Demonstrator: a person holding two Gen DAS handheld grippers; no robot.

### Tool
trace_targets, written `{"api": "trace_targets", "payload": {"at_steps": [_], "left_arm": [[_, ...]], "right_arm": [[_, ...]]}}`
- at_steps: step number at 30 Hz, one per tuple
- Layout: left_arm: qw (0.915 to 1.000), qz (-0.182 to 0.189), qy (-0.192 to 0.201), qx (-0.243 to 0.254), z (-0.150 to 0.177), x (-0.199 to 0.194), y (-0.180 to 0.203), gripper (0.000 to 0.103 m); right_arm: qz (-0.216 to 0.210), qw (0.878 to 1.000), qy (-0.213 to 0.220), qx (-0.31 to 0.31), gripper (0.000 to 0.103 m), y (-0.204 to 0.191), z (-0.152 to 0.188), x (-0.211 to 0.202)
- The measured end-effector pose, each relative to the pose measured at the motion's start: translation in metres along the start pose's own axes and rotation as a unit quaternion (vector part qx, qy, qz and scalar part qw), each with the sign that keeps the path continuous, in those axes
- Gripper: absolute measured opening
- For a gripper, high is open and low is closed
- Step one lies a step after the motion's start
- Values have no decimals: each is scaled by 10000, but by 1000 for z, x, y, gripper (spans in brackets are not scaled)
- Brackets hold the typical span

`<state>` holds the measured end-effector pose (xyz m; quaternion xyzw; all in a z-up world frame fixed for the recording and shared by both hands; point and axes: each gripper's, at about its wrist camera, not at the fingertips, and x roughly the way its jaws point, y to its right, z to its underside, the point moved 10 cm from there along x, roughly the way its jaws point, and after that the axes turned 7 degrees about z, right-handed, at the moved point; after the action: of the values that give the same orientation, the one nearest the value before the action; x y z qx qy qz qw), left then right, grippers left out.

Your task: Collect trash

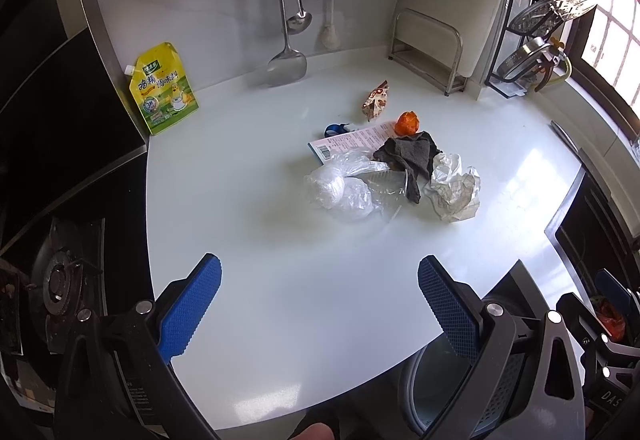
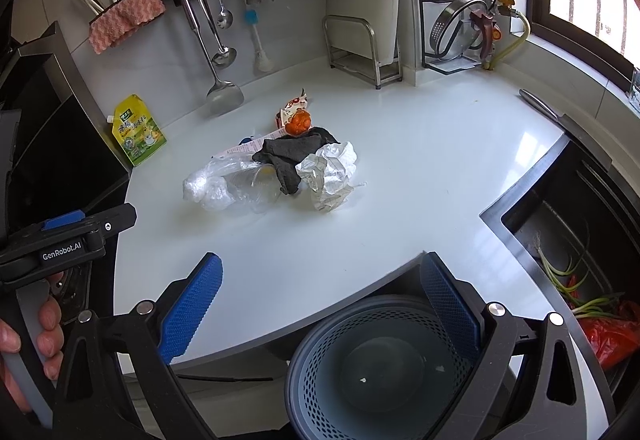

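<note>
One dark rag (image 1: 408, 156), one crumpled paper (image 1: 454, 188), one plastic bag (image 1: 340, 188), one bin (image 2: 380, 364).

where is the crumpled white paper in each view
Left wrist: the crumpled white paper lies right of centre, at the right end of the trash pile, against the dark grey rag.
Right wrist: the crumpled white paper sits near centre, again at the pile's right end beside the rag.
Shared landmark: the yellow seasoning pouch standing at the counter's left edge.
</note>
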<state>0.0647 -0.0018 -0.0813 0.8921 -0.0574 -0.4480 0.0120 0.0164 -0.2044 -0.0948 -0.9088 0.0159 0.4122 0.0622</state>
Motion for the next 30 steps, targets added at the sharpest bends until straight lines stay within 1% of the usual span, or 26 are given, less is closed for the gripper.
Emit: {"api": "trace_targets", "payload": {"at_steps": [10, 30], "left_arm": [[10000, -25, 5, -67, -2, -1, -5, 97], [9999, -55, -93, -102, 9, 0, -13, 97]], "right_arm": [[-67, 10000, -6, -43, 94, -3, -1, -1], [-62, 10000, -66, -11, 94, -7, 6, 0]]}}
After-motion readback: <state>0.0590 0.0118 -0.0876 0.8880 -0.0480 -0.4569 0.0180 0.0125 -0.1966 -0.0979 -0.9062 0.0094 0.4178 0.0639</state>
